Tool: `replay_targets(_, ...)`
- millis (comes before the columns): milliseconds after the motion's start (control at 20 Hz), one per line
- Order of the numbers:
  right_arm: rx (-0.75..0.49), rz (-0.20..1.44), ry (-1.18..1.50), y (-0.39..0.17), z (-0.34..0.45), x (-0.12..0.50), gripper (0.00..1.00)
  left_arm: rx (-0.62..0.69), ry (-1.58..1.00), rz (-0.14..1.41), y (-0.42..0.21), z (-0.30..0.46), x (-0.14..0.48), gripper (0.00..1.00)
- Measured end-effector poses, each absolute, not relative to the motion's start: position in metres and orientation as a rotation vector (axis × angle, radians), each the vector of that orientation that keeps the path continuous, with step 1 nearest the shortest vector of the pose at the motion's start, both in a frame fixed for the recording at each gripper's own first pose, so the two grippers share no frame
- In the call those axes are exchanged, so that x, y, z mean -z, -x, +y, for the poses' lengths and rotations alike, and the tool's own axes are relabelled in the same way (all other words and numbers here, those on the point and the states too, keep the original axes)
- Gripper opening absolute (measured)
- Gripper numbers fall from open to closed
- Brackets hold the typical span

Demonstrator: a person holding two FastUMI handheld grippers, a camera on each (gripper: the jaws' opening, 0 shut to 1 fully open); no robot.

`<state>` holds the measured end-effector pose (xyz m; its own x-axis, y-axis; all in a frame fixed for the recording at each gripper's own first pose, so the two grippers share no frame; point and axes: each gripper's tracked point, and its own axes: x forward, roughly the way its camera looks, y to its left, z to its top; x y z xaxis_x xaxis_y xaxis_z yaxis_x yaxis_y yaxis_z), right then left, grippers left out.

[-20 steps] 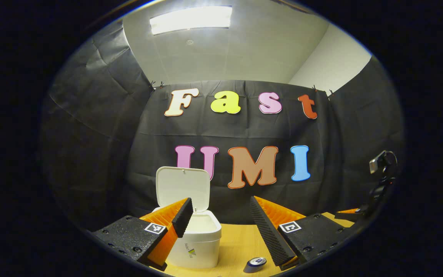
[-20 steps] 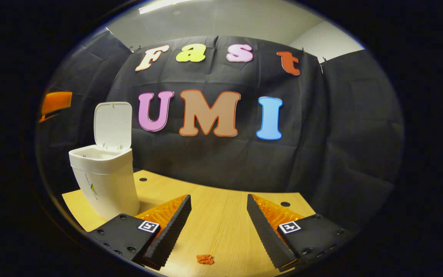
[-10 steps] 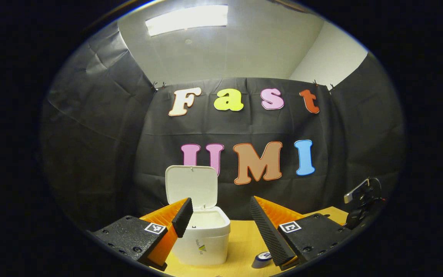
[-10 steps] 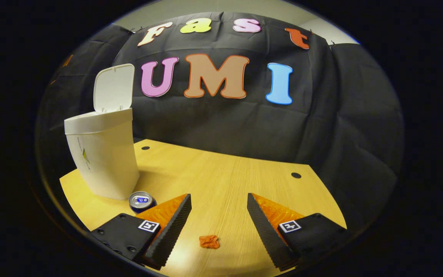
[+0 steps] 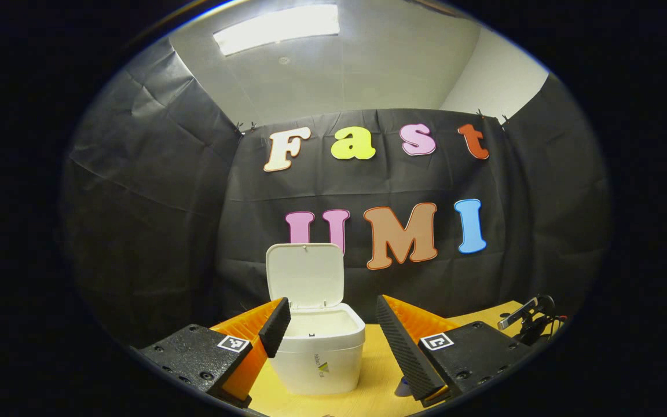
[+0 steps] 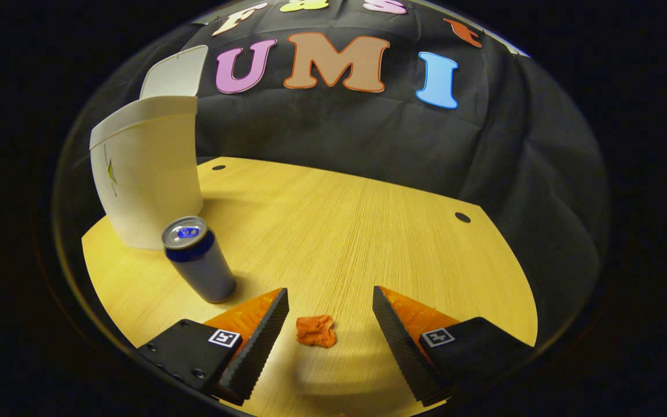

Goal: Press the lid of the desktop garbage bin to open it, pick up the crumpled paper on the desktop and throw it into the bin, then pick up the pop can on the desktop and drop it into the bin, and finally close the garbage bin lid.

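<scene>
The table [image 6: 339, 231] is wood, with 2 small dark holes near its far edge. The bin [image 6: 142, 174] stands at the far left, its lid [image 5: 305, 275] up. In the right gripper view the lid top is cut off. The can [image 6: 197, 258] stands upright just in front of the bin. In the left gripper view a finger hides most of it. The paper [image 6: 315, 330] lies on the table between the wide-apart fingers of the right gripper [image 6: 329, 310], not touched. The left gripper [image 5: 330, 324] is spread wide too, holding nothing, with the bin beyond it.
</scene>
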<state>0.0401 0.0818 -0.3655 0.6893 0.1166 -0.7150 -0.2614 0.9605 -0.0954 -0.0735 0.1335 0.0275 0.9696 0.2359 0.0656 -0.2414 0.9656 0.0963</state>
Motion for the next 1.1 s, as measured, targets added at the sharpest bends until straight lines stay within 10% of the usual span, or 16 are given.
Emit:
replay_targets(600,-0.265,1.003,0.124,-0.015,0.089,0.423,0.90,-0.275,-0.121,-0.010,0.074,0.151,-0.017,0.91)
replay_targets(850,-0.274,1.005,0.123,-0.015,0.083,0.421,0.24,-0.271,-0.115,-0.008,0.073,0.153,-0.014,0.93)
replay_targets(1100,-0.276,0.991,0.116,-0.019,0.086,0.418,0.12,-0.258,-0.102,-0.012,0.068,0.151,-0.014,0.91)
